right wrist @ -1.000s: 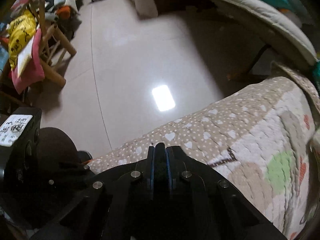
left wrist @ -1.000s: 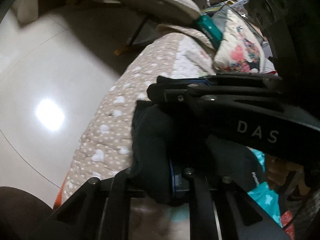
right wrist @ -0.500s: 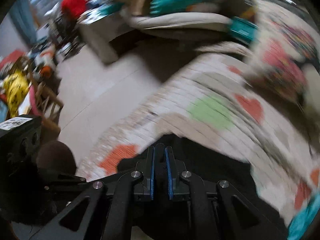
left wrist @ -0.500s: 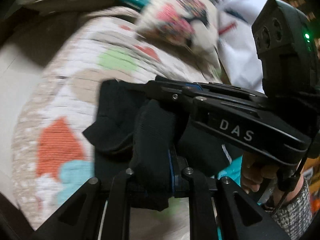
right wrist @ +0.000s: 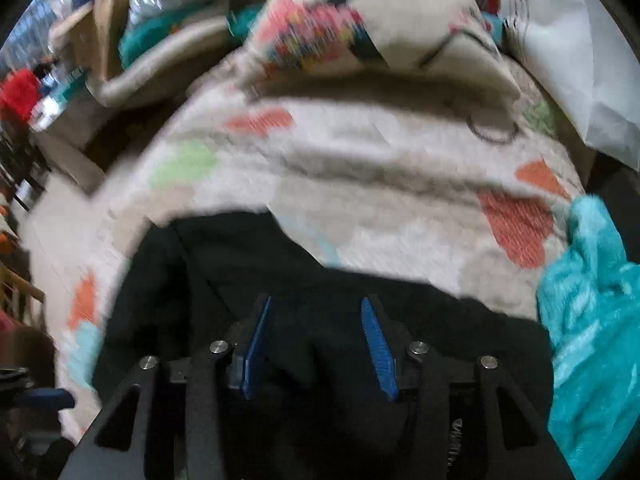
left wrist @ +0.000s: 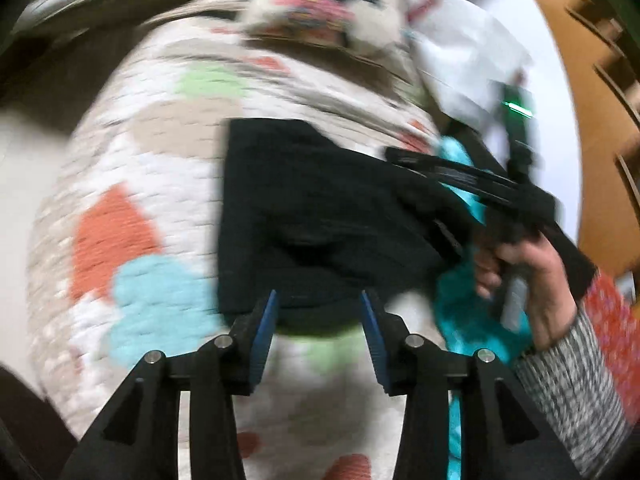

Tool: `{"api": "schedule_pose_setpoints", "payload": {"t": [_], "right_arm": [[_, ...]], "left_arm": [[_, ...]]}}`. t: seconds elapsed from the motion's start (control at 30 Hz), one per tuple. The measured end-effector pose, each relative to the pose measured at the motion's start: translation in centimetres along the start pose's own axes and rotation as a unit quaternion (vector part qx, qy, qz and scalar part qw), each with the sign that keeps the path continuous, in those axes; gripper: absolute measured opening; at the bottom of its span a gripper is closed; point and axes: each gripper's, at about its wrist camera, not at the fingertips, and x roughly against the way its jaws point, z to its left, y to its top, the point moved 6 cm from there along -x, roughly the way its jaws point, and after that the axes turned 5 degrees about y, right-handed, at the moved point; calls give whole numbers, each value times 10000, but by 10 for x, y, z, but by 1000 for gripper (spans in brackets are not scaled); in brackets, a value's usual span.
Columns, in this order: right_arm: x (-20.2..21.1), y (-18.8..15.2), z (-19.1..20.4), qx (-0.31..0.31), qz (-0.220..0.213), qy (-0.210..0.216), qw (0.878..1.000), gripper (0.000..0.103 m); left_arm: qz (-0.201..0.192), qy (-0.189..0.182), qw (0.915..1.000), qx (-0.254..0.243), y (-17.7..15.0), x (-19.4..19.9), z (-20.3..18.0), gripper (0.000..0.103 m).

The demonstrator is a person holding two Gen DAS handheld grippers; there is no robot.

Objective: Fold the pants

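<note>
The black pants [left wrist: 320, 216] lie folded on a quilt with coloured hearts [left wrist: 132, 216]. My left gripper [left wrist: 318, 300] hovers at their near edge; its jaws are opening and the blue pads [left wrist: 264, 320] touch no cloth. In the left wrist view the right gripper's fingers [left wrist: 460, 172] reach over the pants' right side, held by a hand [left wrist: 528, 280]. In the right wrist view my right gripper [right wrist: 316, 308] stands over the pants [right wrist: 224, 272], jaws opening, black cloth below and between the pads [right wrist: 376, 340] without being pinched. Both views are blurred.
A teal fuzzy cloth [right wrist: 592, 320] lies right of the pants. A patterned pillow [right wrist: 360, 20] and a white pillow [right wrist: 580, 48] sit at the far end of the quilt [right wrist: 380, 168]. Floor and cluttered furniture [right wrist: 48, 80] lie to the left.
Both grippers were shut on the black pants and carried them across the bed. Now both have opened and the pants lie folded on the quilt.
</note>
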Motion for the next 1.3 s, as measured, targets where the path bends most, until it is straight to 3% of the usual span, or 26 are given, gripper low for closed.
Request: {"api": "schedule_pose_setpoints", "payload": {"t": [0.1,0.23,0.3,0.37,0.43,0.47,0.5,0.63,0.73,0.87,0.97,1.07,1.13,1.17,1.23,1.3], "right_arm": [[8,5,27,67,-133,495,9987,50],[5,-11,69,418,60,917,9949,50],[1,-24,95,825,157,923,9922,53],[-8,-37,118,1284,228,764,9885,65],[-14,-51,131,1687,204,506,9842,67],[-23,-57,135,1890,281,217,9813,47],[-30,-62,134,1908,447,31,9806,6],[-18,-55,98,975,373,-12,9945,6],[-1,-54,50,-41,328,-101,9994,6],[-5,-71,-15,-1492,630,-131,9867,7],[0,-83,-57,-2148,660,-761,9714,12],[16,-83,-81,-2588,473,-1123,9582,16],[27,-70,-75,-2403,215,-1189,9632,16],[27,-58,-63,-2132,124,-1015,9717,17],[22,-35,-30,-1554,83,-471,9867,28],[8,-12,10,-947,149,151,9953,65]], "left_arm": [[-49,300,9984,483,3,2,34,42],[-73,353,9967,721,-2,3,53,42],[-30,303,9967,751,-6,2,57,42],[-33,304,9970,712,-11,2,57,42],[-49,340,9971,679,-12,0,56,42],[-49,346,9970,695,-12,2,56,42],[-47,338,9968,718,-11,1,56,42],[-85,285,9966,769,-4,2,59,42],[-62,238,9970,727,2,-5,55,42],[63,288,9983,511,5,-23,46,42],[162,297,9987,381,4,-34,40,42],[221,316,9988,287,5,-45,35,42],[255,296,9989,265,7,-54,31,42],[268,287,9989,270,8,-58,31,42],[285,260,9988,289,9,-66,28,42],[192,263,9991,281,11,-70,22,46]]}}
